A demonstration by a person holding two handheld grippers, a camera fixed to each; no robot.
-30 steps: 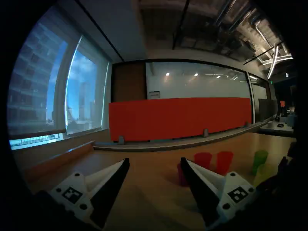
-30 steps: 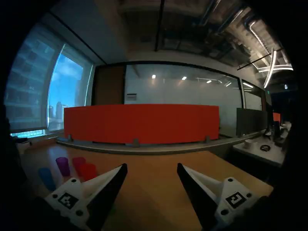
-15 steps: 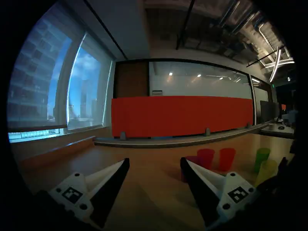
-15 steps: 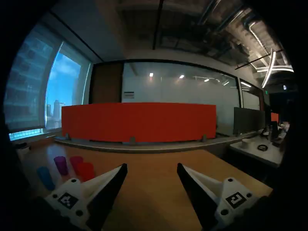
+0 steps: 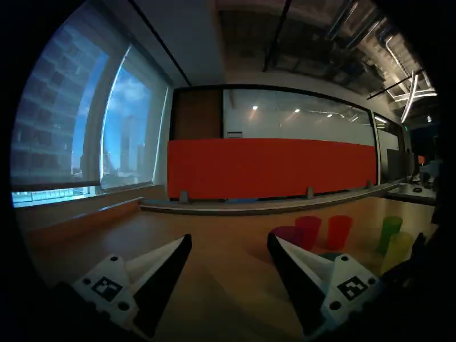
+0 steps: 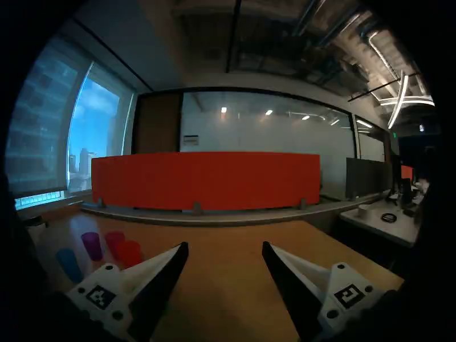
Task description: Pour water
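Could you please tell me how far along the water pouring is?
Nothing looks done: the cups stand upright on the table, none lifted. In hand: nothing, since the left gripper and right gripper are both open and empty. Left: grasping a cup and the whole pour.

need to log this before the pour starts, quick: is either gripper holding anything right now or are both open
Left gripper: open, jaws spread, nothing between them.
Right gripper: open, jaws spread, nothing between them.
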